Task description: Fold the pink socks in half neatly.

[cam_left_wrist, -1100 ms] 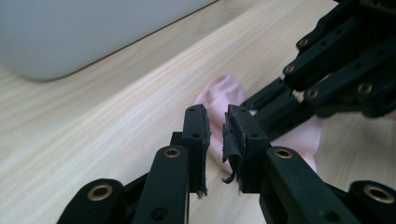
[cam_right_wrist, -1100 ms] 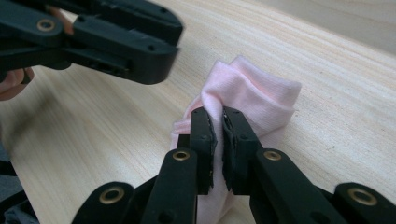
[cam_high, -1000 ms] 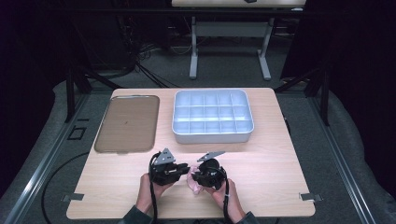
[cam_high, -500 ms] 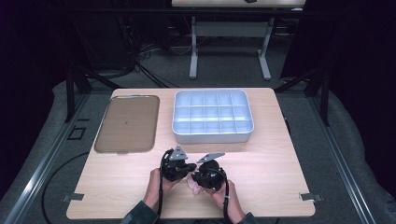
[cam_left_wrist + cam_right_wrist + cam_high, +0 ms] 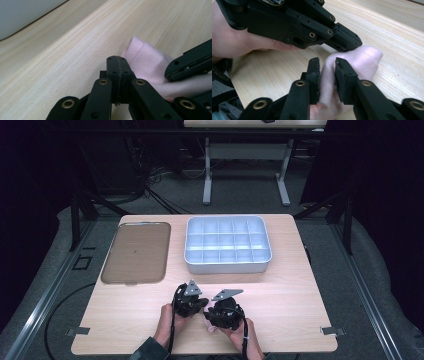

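A pink cloth lies bunched on the wooden table near its front edge, between both hands. My right gripper has a fold of the cloth between its pads, which touch it on both sides; its jaws have just been opening a little. My left gripper is shut, jaws pressed together, with its tips against the cloth's top edge. I cannot tell whether any cloth is pinched in it. In the high view the left gripper and right gripper point at each other, almost touching.
A grey compartment tray stands at the back middle of the table. A flat brown tray lies at the back left. Bare wood stretches to the right of the hands.
My left gripper has moved right and slightly down, closing in on the right gripper and the cloth. The right hand has stayed in place.
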A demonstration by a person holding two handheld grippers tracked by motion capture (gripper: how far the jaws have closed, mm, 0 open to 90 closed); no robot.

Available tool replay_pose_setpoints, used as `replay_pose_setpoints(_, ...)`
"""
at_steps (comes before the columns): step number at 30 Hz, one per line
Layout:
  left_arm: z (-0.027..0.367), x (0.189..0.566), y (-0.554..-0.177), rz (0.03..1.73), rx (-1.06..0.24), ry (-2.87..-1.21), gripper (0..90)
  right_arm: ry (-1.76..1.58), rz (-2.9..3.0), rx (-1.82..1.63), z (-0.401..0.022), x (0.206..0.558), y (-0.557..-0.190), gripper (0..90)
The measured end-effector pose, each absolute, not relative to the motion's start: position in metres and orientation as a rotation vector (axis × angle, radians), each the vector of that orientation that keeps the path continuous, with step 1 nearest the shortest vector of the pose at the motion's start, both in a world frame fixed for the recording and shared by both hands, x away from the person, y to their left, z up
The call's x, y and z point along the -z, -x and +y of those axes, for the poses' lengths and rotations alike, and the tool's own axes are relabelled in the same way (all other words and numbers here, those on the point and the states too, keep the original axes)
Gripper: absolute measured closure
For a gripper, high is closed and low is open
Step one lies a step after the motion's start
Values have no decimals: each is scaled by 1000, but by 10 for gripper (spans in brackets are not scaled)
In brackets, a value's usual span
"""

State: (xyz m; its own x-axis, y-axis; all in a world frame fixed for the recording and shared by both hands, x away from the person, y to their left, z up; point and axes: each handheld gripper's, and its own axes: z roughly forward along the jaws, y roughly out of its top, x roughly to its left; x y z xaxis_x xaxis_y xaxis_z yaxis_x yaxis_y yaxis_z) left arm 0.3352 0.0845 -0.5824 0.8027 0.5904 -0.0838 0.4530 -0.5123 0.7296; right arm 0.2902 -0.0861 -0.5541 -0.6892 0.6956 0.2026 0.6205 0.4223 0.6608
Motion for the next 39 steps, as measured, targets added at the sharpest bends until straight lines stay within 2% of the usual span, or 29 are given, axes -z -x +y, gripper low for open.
replay_pose_setpoints(3, 83, 581, -333, 765, -247, -2191, 899, -1198, 2565, -1128, -88, 558, -291, 775)
replay_pose_setpoints(8, 91, 570, -332, 760, -252, -2118, 897, -1184, 2563, -1159, -91, 561, -291, 777)
replay_pose_setpoints(13, 89, 559, -331, 676, -172, -2089, 896, -1173, 2553, -1181, -93, 563, -289, 777)
replay_pose_setpoints(19, 77, 570, -335, 637, -122, -2145, 897, -1160, 2542, -1206, -96, 566, -288, 779)
replay_pose_setpoints(24, 72, 570, -331, 626, -175, -2171, 898, -1120, 2535, -1213, -97, 567, -286, 764)
replay_pose_setpoints(26, 72, 571, -329, 621, -205, -2172, 898, -1097, 2530, -1217, -95, 565, -283, 701)
replay_pose_setpoints(32, 68, 570, -325, 608, -260, -2185, 898, -1061, 2533, -1211, -98, 559, -276, 655)
replay_pose_setpoints(37, 67, 570, -324, 606, -275, -2192, 898, -1043, 2528, -1216, -101, 552, -268, 647)
replay_pose_setpoints(39, 67, 569, -324, 610, -274, -2191, 899, -997, 2555, -1209, -102, 548, -261, 695)
